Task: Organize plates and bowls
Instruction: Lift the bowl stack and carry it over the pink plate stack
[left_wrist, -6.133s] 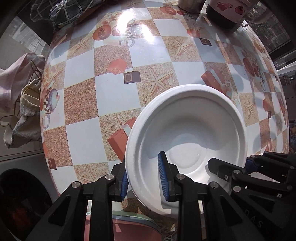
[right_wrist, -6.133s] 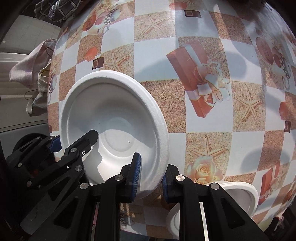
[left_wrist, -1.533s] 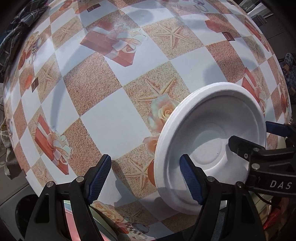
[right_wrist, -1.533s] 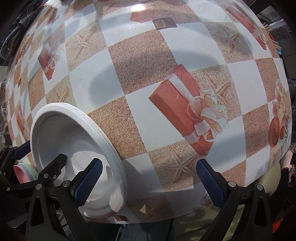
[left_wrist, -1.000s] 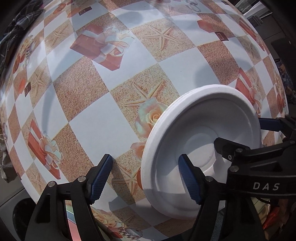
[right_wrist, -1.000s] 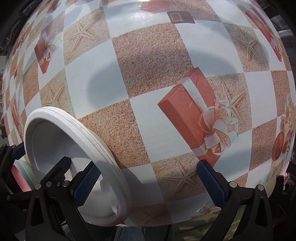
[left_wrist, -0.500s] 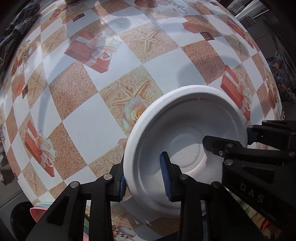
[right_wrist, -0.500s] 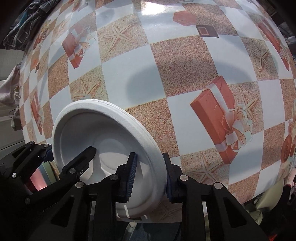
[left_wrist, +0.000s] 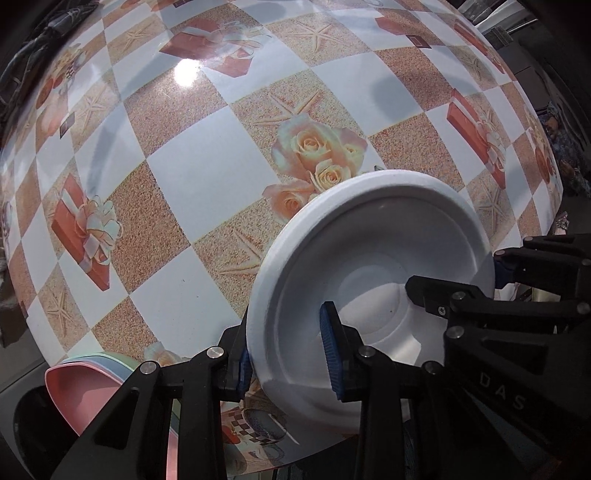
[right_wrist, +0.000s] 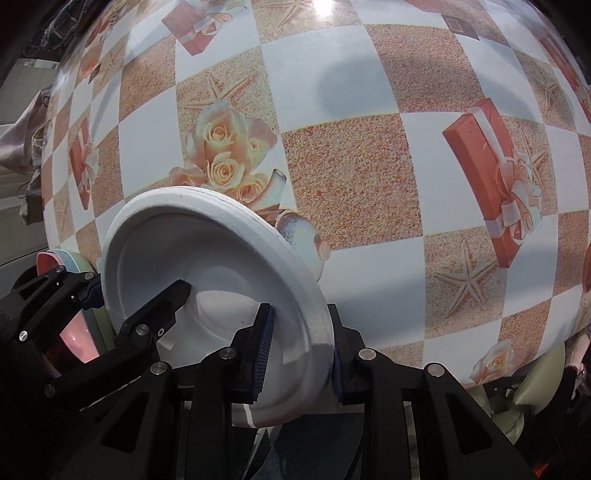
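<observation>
A stack of white foam plates (left_wrist: 373, 243) is held above the patterned tablecloth. My left gripper (left_wrist: 288, 350) is shut on its left rim, one blue pad (left_wrist: 330, 347) inside the well and one outside. My right gripper (right_wrist: 299, 350) is shut on the opposite rim of the white plates (right_wrist: 207, 254). Each gripper shows in the other's view, the right gripper (left_wrist: 495, 280) gripping the far rim and the left gripper (right_wrist: 96, 291) likewise. A stack of pink, blue and green bowls (left_wrist: 85, 380) sits at the table's near edge, below and left of the plates, the bowls (right_wrist: 70, 266) partly hidden.
The checkered tablecloth (left_wrist: 192, 170) with roses, starfish and gift boxes spreads wide beyond the plates. Crumpled cloth (right_wrist: 22, 122) lies off the table's left edge. A person's arm (right_wrist: 576, 354) shows at the far right edge.
Both grippers stood open beside the plate stack, then shut on its opposite rims. The plates have since moved across the cloth toward the coloured bowls, which have come into view.
</observation>
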